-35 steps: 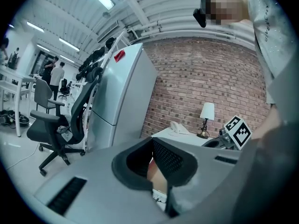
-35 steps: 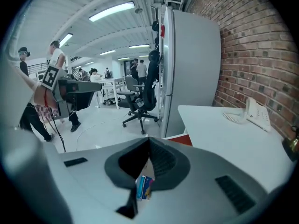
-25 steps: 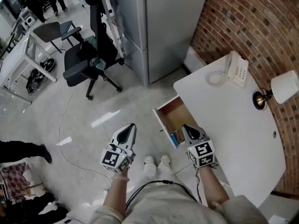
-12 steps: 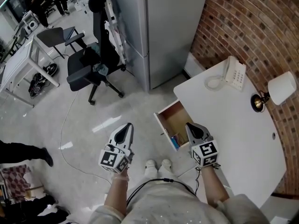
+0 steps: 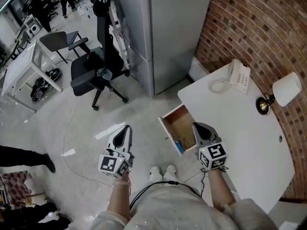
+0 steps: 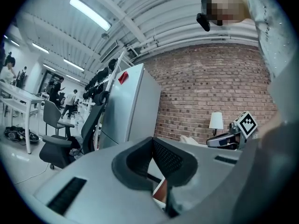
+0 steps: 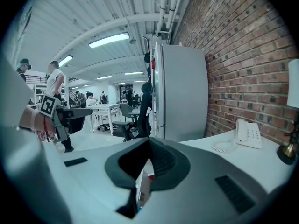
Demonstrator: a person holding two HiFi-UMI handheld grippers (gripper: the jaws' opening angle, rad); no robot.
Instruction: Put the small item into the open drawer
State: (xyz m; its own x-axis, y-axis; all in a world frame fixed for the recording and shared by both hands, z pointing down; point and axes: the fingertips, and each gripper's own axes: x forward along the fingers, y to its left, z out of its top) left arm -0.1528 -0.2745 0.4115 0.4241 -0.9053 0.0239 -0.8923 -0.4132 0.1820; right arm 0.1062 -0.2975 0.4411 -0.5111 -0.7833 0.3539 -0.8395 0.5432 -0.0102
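Left gripper and right gripper have risen, both clenched on nothing.
We see the item lying in the drawer, centre frame, near end; we should draw back steadily, clear of its front.

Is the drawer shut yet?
No, the drawer stands pulled out from the white desk, its wooden inside in plain view.
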